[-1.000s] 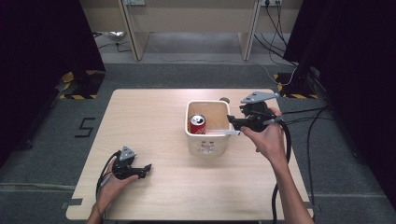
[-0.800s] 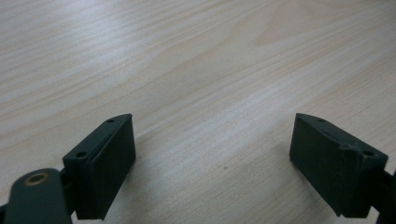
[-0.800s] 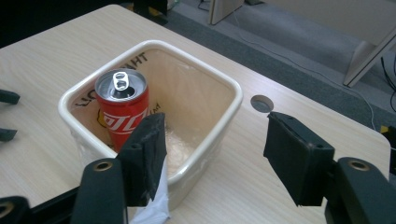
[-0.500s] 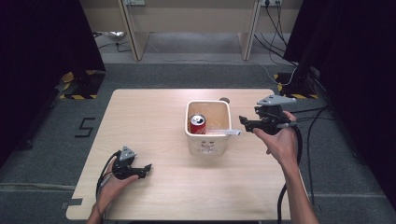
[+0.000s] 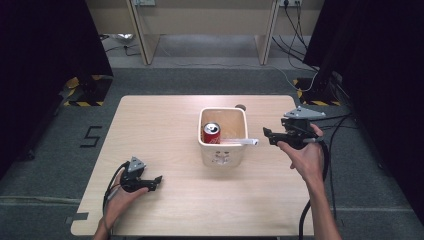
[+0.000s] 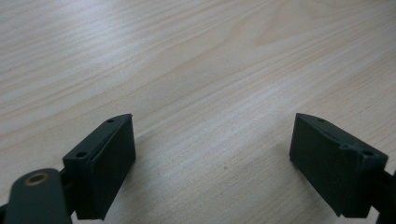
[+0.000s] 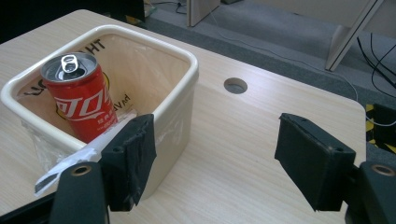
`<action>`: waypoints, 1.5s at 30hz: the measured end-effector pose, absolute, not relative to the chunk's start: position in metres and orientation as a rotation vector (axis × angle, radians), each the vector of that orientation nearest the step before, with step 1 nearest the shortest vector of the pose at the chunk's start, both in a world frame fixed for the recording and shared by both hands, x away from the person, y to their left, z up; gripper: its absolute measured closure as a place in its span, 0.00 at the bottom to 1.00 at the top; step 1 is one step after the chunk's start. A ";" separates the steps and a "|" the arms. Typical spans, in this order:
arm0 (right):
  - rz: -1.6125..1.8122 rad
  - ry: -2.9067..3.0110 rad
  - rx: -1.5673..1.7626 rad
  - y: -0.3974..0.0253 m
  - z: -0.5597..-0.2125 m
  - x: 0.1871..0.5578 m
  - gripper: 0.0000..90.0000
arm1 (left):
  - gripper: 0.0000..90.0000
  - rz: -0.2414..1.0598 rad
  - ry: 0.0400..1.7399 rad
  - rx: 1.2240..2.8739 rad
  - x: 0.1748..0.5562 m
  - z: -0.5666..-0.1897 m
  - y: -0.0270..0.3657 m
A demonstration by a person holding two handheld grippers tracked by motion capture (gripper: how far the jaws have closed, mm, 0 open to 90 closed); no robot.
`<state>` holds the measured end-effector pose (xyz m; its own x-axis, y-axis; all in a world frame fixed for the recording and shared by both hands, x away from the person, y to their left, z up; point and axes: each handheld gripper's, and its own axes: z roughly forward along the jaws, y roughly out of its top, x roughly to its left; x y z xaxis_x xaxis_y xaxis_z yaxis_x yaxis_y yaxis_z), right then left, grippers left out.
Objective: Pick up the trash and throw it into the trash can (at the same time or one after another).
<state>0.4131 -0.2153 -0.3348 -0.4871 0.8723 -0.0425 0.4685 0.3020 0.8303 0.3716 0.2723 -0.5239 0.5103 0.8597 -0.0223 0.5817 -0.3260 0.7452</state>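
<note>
We've pulled the right gripper (image 5: 267,134) back from the bin (image 5: 202,142), jaws spread and empty (can (image 7: 83,102) stays inside); left gripper (image 5: 159,179) rests spread, so drop looks done

Even overhead light, dark room edges, soft glare on table (image 6: 196,60), slightly blurred jaws

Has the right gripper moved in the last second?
Yes. The right gripper has pulled away from the bin, toward the table's right edge; a second ago its jaws sat at the bin's rim. Now it stands open, clear of it.
</note>
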 end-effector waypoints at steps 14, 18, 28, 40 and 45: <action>1.154 2.014 1.210 -0.229 -0.349 0.412 0.31 | 0.15 0.499 1.174 2.039 0.372 -0.524 0.272; 1.177 1.998 1.220 -0.231 -0.357 0.411 0.30 | 0.15 0.498 1.174 2.039 0.372 -0.524 0.272; 1.167 1.966 1.204 -0.230 -0.365 0.402 0.27 | 0.15 0.498 1.173 2.043 0.372 -0.524 0.272; 1.089 1.975 1.160 -0.225 -0.371 0.391 0.26 | 0.15 0.499 1.173 2.042 0.372 -0.524 0.272; 1.093 1.986 1.167 -0.228 -0.381 0.382 0.25 | 0.15 0.498 1.175 2.040 0.372 -0.524 0.272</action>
